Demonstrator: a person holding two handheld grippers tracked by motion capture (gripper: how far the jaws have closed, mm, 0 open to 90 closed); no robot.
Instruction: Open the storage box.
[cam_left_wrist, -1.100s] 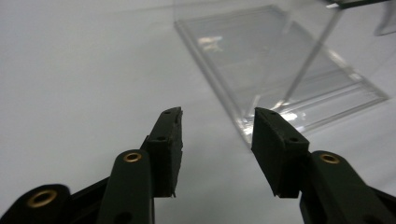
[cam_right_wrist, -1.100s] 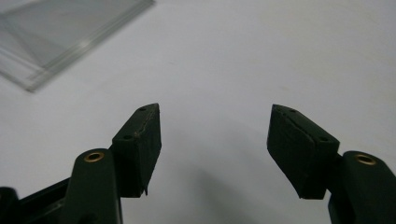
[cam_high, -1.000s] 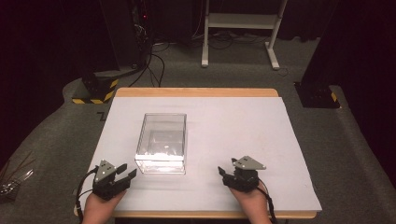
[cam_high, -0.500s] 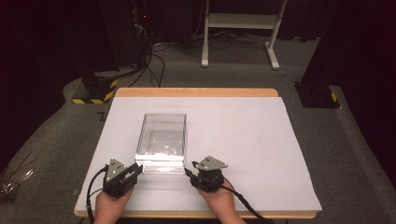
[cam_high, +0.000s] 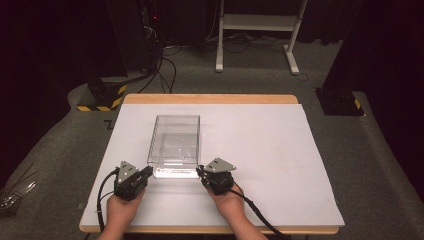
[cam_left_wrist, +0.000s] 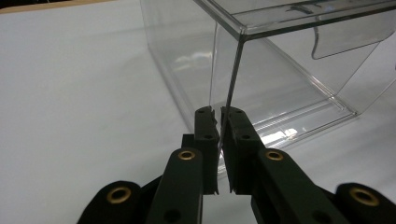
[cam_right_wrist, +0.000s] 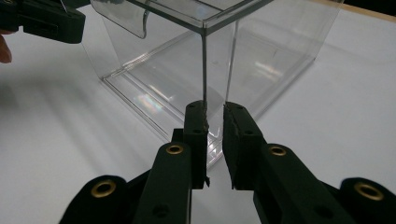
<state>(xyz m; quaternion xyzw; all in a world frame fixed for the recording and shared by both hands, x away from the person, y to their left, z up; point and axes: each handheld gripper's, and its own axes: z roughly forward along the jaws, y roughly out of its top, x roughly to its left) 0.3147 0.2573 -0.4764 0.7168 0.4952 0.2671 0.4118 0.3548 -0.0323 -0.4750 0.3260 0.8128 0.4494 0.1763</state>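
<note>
1. Both grippers had slid inward along the near edge since the earlier frame, the right one farther, their jaws just closing.
2. My left gripper (cam_high: 145, 173) pinched the clear box's (cam_high: 174, 145) near-left corner wall; my right gripper (cam_high: 201, 172) pinched its near-right corner.
3. I judged the grasp done; next came an even, level lift.
4. Count: one box, on the white table (cam_high: 280, 150), left of centre; two grippers.

Clear plastic box (cam_high: 175, 145); upright, open-topped; on white tabletop (cam_high: 270, 150).

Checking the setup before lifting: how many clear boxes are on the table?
1. The clear box stands left of centre on the white table, directly ahead of both hands; nothing seems hidden.
</note>
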